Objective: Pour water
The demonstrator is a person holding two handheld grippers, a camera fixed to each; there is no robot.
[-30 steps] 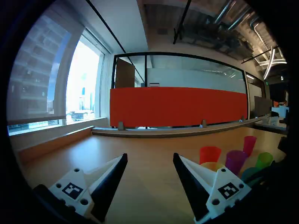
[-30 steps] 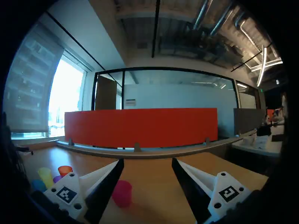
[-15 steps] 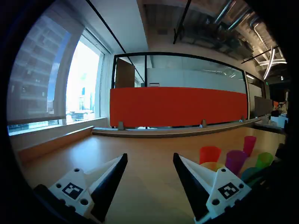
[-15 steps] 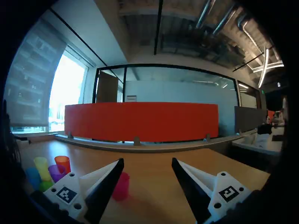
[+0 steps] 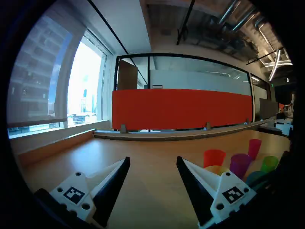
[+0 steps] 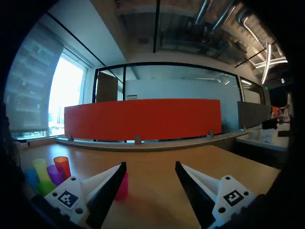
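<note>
In the left gripper view my left gripper (image 5: pixel 152 168) is open over the wooden table (image 5: pixel 152 152), nothing between its fingers. To its right stand several coloured cups: an orange cup (image 5: pixel 214 157), a purple cup (image 5: pixel 240 164), a pink cup (image 5: pixel 254 148), a green cup (image 5: pixel 269 163) and a teal cup (image 5: pixel 254 178). In the right gripper view my right gripper (image 6: pixel 150 171) is open and empty. A pink cup (image 6: pixel 122 187) stands just behind its left finger. Farther left cluster an orange cup (image 6: pixel 62 165), a purple cup (image 6: pixel 56 174), a yellow cup (image 6: pixel 40 168), a green cup (image 6: pixel 45 187) and a blue cup (image 6: pixel 30 178).
A red divider panel (image 5: pixel 179 108) runs along the table's far edge, with a glass wall behind it. Large windows (image 5: pixel 82 91) line the left side. Another desk with items (image 6: pixel 267 135) lies off to the right in the right gripper view.
My right gripper has dipped and moved forward: the cups and red panel sit higher in its view and the pink cup is closer to the left finger. The left gripper has stayed put.
</note>
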